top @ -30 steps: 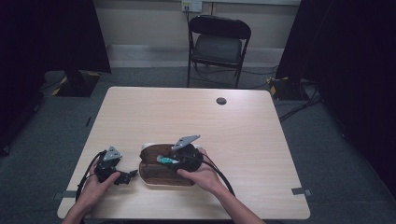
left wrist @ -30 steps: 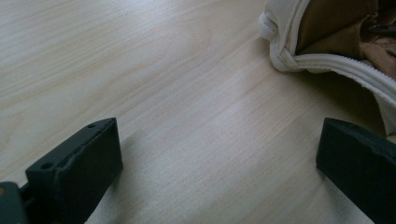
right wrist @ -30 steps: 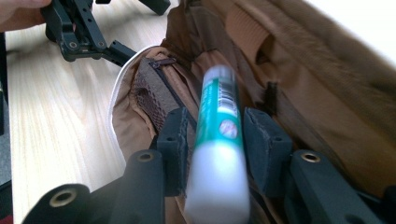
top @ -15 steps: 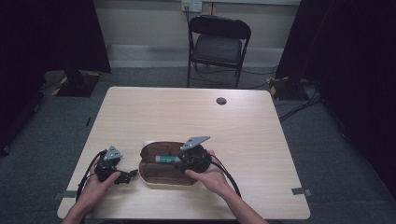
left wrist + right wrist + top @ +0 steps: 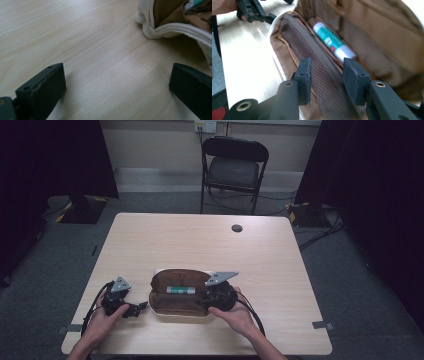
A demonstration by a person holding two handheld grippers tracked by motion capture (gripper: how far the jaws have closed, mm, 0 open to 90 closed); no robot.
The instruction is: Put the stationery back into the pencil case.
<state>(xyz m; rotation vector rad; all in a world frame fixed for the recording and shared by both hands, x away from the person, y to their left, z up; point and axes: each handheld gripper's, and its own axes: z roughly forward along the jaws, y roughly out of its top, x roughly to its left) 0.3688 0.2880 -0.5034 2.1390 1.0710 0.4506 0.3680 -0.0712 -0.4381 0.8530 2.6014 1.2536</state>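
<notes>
Right gripper view: right gripper point(image 5: 325, 75) has jaws half spread over the mesh pocket point(image 5: 312, 62) of an open brown pencil case point(image 5: 180, 292), w/ a glue stick point(image 5: 333, 42) lying inside. Left gripper point(image 5: 117, 85) is spread wide on the table point(image 5: 75, 37), just beside the case's left end.

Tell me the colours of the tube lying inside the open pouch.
The tube is white with a teal-green label, seen best in the right gripper view.

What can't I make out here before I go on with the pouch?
- Pouch right end, high view: covered by the right tool and hand.
- Glue stick label, right gripper view: motion blur.
- Pouch inside, left gripper view: cut off by the frame's top right corner.
- Dark round spot, high view: too small to identify.
</notes>
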